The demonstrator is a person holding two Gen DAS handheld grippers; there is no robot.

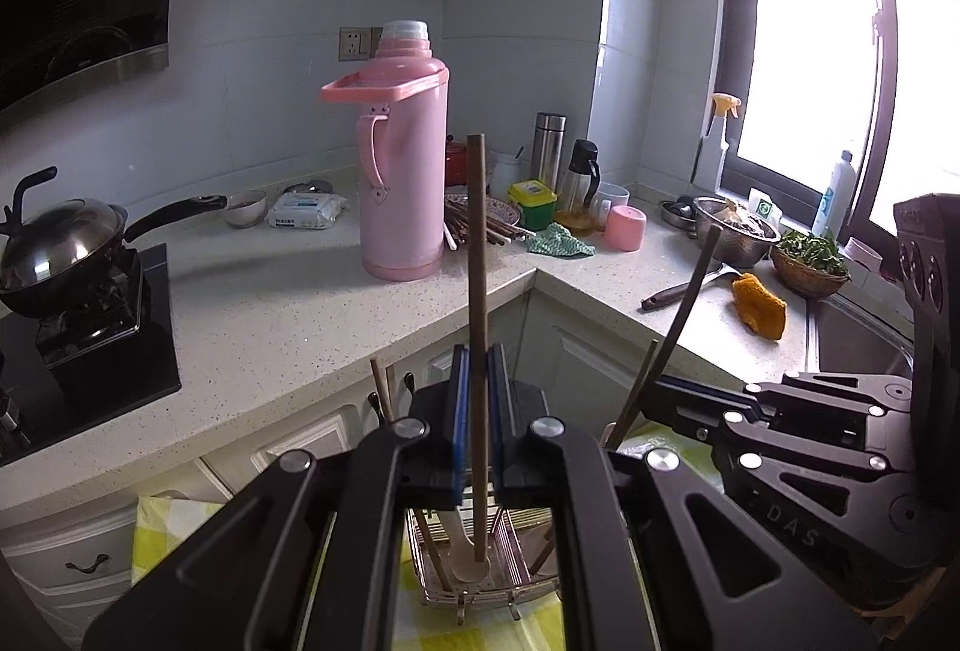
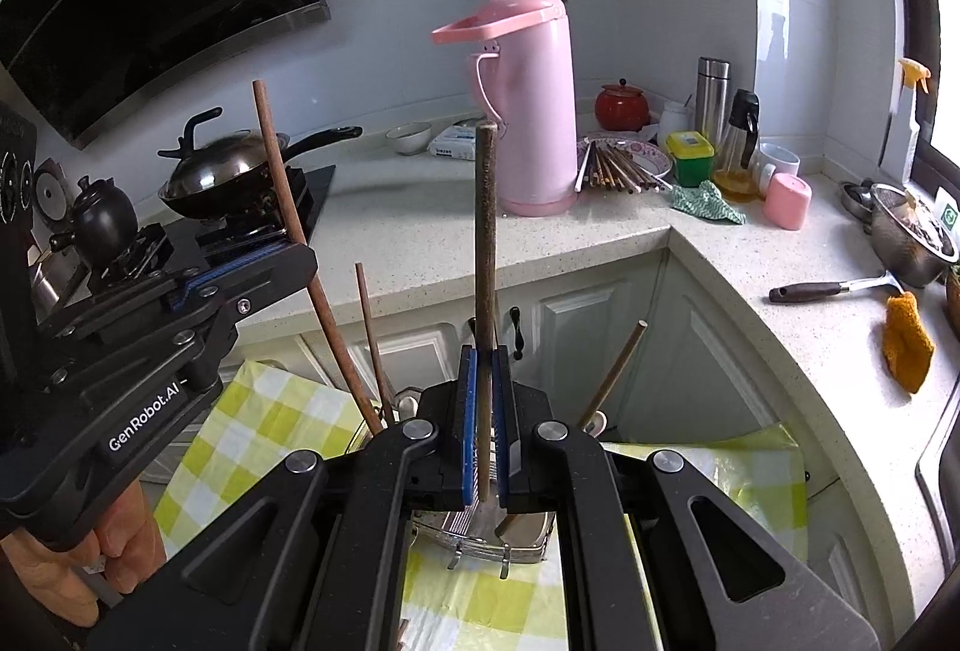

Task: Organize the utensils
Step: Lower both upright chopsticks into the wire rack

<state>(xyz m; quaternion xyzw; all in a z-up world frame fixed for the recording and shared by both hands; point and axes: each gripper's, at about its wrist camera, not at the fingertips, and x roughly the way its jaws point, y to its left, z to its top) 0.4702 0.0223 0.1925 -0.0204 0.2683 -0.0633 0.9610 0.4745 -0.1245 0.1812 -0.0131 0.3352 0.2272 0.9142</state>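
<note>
My left gripper is shut on a brown chopstick that stands upright, its lower end in a wire utensil rack beside a pale spoon. My right gripper is shut on a darker wooden stick, also upright over the same rack. Each gripper shows in the other's view: the right one at the right, the left one at the left. More utensil handles lean in the rack.
The rack sits on a yellow checked cloth below an L-shaped counter. On the counter are a pink thermos, a plate of chopsticks, a wok on the stove, a spatula, an orange cloth and a colander.
</note>
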